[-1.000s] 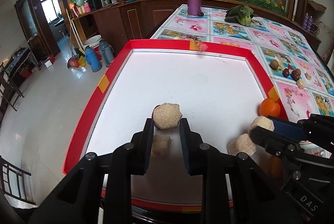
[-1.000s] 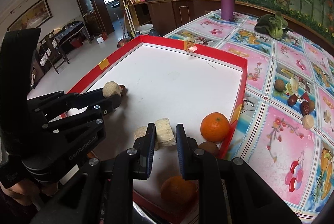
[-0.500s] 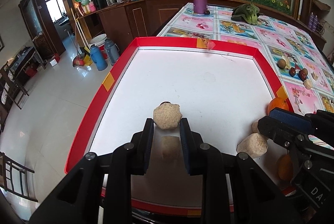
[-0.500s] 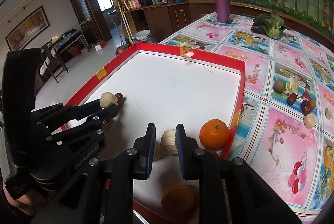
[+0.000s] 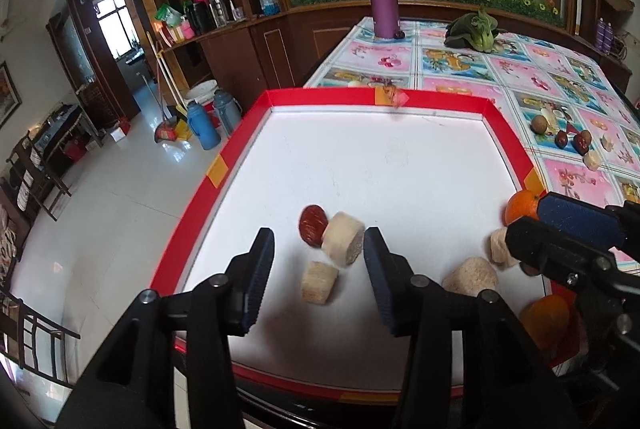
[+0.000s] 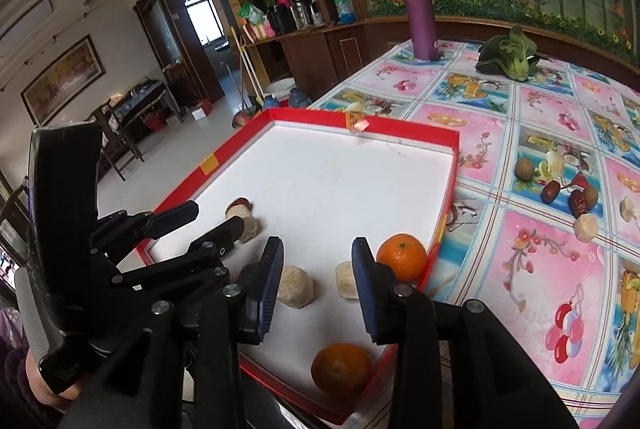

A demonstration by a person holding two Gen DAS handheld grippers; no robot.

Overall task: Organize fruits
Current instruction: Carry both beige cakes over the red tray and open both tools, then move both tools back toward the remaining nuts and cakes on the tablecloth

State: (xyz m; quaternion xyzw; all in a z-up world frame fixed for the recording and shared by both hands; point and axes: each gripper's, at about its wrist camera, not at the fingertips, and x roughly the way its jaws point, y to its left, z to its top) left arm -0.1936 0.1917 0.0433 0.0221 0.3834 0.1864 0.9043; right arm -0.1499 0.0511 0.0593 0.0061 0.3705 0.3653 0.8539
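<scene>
Drop-off step: left gripper and right gripper, jaws released, empty. Beige chunks lie in red tray; counter fruits, likely dates, need fetching next.

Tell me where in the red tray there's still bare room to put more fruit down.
The far half of the red tray is bare white, from the orange tape tab on the back wall down to the red date. The near end is crowded: pale chunks between the left tongs, two oranges by the right tongs.
</scene>
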